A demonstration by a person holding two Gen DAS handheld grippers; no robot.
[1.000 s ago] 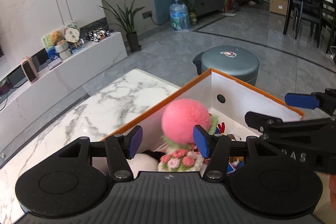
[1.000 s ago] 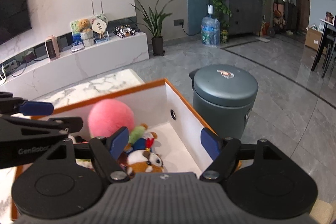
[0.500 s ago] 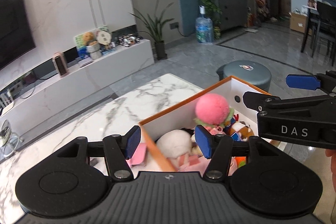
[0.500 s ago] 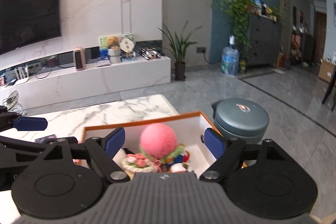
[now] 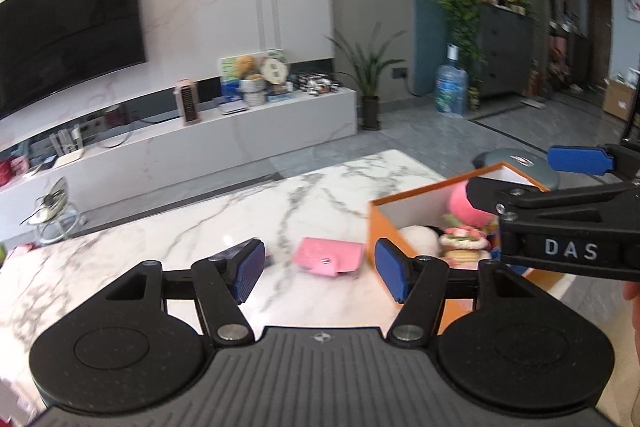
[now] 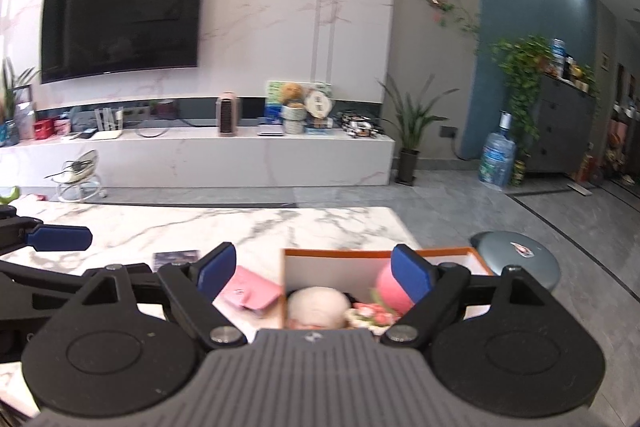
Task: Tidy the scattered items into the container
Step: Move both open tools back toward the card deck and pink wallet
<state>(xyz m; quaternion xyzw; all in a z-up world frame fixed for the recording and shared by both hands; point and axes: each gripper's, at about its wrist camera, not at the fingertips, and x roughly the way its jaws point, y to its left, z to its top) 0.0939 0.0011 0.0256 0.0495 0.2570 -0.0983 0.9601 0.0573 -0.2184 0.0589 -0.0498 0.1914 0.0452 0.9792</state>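
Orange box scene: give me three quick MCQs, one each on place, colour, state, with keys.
1. Where is the pink wallet?
A. inside the orange box
B. on the marble table beside the orange box
C. on the floor
2. What colour are the gripper pads?
A. blue
B. red
C. green
3. What state is the left gripper in?
A. shut on the wallet
B. shut on nothing
C. open, holding nothing
Key: B, it lies on the marble table left of the orange box; A, the pads show blue; C, nothing touches its spread fingers.
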